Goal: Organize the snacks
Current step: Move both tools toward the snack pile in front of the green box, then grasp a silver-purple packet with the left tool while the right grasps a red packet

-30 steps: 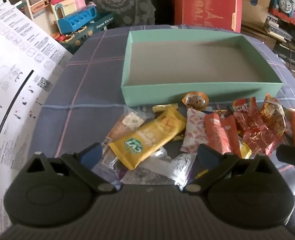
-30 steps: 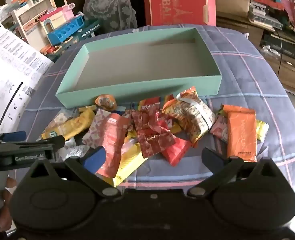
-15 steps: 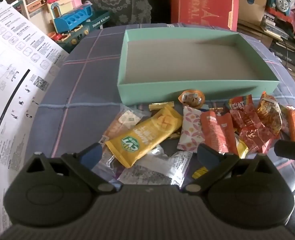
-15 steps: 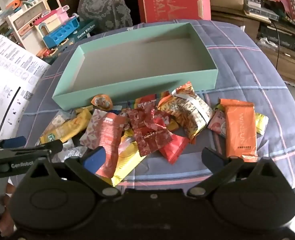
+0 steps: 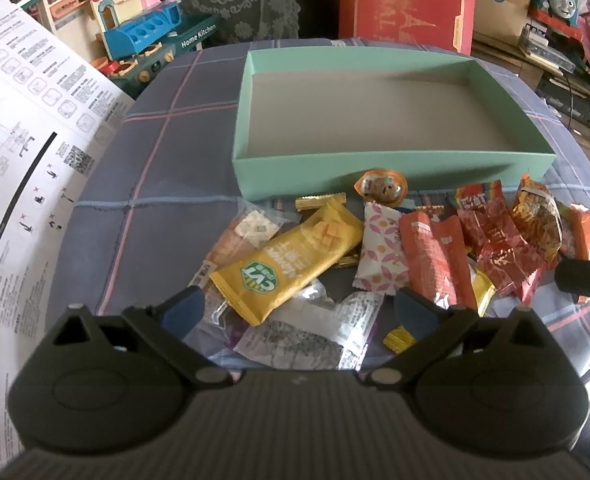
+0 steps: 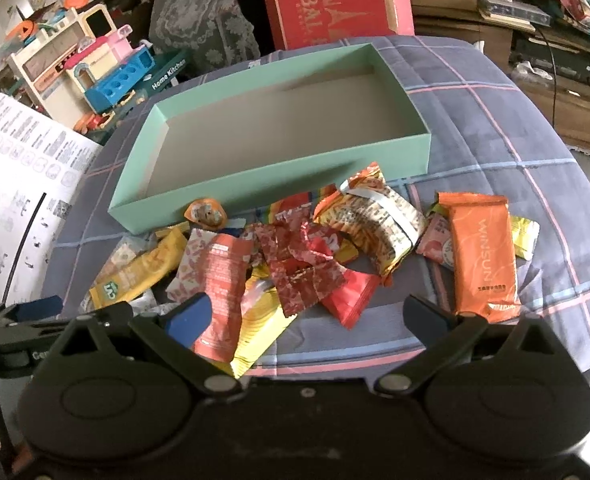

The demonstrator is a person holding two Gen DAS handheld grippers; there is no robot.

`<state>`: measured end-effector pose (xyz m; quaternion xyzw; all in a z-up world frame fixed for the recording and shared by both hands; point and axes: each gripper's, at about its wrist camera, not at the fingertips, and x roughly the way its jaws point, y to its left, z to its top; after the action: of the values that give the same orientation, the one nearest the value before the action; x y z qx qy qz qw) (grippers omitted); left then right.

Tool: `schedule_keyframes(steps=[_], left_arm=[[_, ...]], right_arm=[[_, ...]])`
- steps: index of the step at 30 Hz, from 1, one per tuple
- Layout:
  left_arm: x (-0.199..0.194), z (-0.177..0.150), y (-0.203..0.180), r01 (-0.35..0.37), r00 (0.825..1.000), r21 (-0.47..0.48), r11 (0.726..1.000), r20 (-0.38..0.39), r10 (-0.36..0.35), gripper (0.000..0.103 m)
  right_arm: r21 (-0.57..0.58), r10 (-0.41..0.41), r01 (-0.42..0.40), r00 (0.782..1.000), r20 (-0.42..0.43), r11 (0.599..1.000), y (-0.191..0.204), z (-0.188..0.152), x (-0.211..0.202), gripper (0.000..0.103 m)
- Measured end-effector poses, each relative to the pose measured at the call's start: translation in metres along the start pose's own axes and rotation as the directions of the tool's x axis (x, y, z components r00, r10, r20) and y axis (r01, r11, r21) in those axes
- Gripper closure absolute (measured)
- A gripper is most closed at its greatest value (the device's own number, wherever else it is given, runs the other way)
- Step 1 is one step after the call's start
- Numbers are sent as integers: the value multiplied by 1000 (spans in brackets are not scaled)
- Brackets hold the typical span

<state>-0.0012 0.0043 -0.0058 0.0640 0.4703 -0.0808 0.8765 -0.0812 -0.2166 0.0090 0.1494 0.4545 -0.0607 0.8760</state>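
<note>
Both cameras have drawn slightly lower and nearer the snack pile [image 6: 295, 256] over the past second; nothing has been lifted, so sorting seems not yet begun; the left gripper [image 5: 299, 304] and right gripper [image 6: 307, 316] hover spread wide and empty above crinkled foil and glossy plastic wrappers heaped on the plaid cloth [image 5: 147, 184], just before the empty, matte mint-green cardboard tray [image 5: 375, 168].
</note>
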Motion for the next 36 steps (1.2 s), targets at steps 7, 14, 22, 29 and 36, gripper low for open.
schedule_keyframes(steps=[7, 14, 22, 29, 36], left_arm=[[0, 0, 0, 4, 1000, 2, 1000, -1, -4, 0], [1, -1, 3, 11, 1000, -9, 1000, -8, -11, 0], [8, -8, 19, -9, 999, -52, 999, -33, 7, 0], [23, -21, 35, -17, 993, -116, 993, -117, 3, 0], [39, -16, 9, 18, 991, -106, 994, -133, -32, 0]], right_arm=[[19, 19, -19, 1000, 5, 1000, -4, 5, 0, 0], [28, 31, -31, 1000, 7, 999, -5, 6, 0, 0], [10, 58, -59, 998, 13, 998, -4, 0, 5, 10], [13, 127, -127, 992, -22, 992, -2, 6, 20, 41], [29, 185, -184, 982, -47, 983, 2, 10, 27, 51]])
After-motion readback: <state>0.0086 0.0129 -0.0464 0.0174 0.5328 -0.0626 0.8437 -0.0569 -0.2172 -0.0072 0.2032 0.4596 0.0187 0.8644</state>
